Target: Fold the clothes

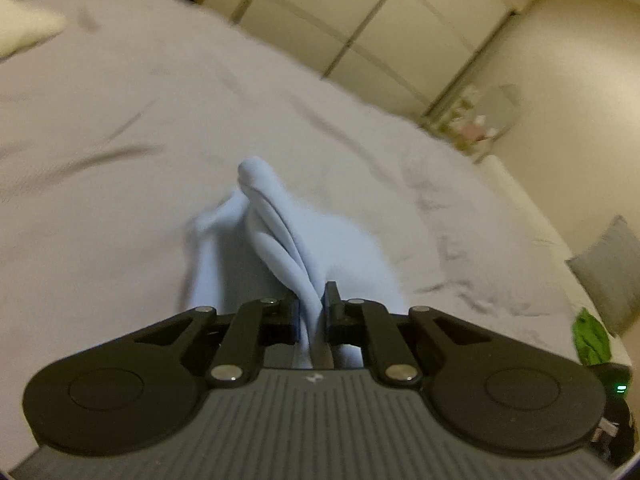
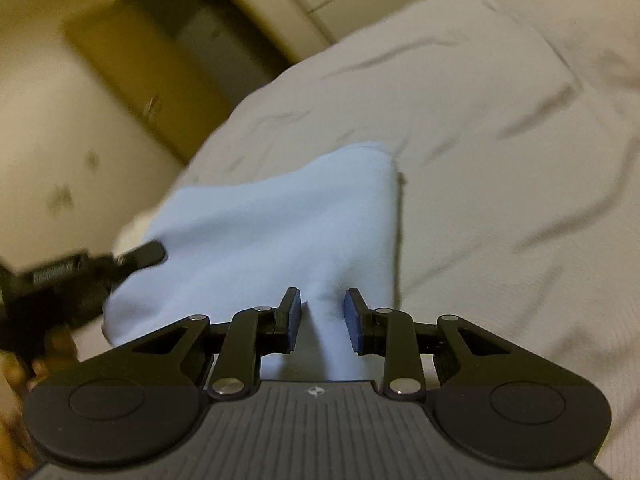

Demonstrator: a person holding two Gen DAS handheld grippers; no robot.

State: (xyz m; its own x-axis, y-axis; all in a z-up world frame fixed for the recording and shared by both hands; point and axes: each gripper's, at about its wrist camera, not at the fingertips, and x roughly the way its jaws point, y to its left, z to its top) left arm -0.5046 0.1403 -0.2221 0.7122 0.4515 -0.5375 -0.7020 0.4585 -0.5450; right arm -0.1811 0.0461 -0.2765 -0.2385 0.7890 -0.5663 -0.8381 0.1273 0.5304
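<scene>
A light blue garment (image 1: pixel 280 232) hangs bunched in long folds above the white bed (image 1: pixel 120 120). My left gripper (image 1: pixel 312 300) is shut on a gathered fold of it. In the right wrist view the same garment (image 2: pixel 272 220) spreads as a smooth sheet, narrowing into my right gripper (image 2: pixel 323 300), whose pads close on a thick fold. The left gripper (image 2: pixel 140 256) shows there at the garment's left edge, held by a person's hand (image 2: pixel 16 360). Both views are blurred by motion.
The bed's wrinkled white cover (image 2: pixel 500 120) fills most of both views. A grey pillow (image 1: pixel 612 272) and a green cloth (image 1: pixel 590 338) lie at the right edge. A white item (image 1: pixel 24 28) sits far left. Wardrobe doors (image 1: pixel 380 20) stand behind the bed.
</scene>
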